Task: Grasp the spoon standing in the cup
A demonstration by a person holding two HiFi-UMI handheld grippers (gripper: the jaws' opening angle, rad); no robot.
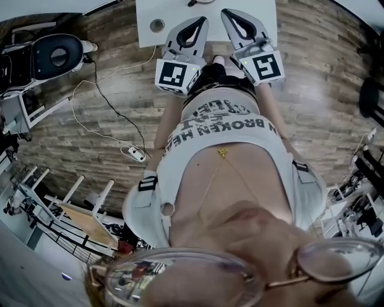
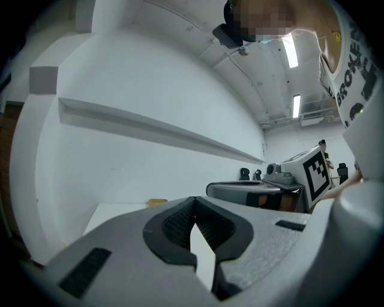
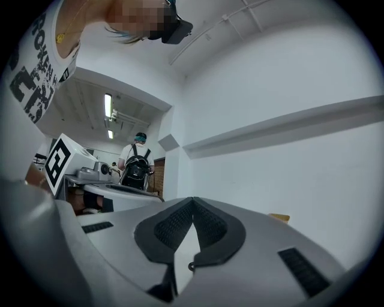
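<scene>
While neither the spoon nor the cup is showing in any view, both grippers are hanging at the top centre of the head view, over the near edge of the white table [image 1: 150, 15]. The left gripper [image 1: 198, 21] is holding its jaws tip to tip with nothing between them, and the right gripper [image 1: 229, 13] is doing the same. The reach is probably only beginning: one gripper is needing to open, approach level and pinch the handle above the cup's rim. The spoon's direction is not showing; standing, it is presumably pointing its long axis near upright.
</scene>
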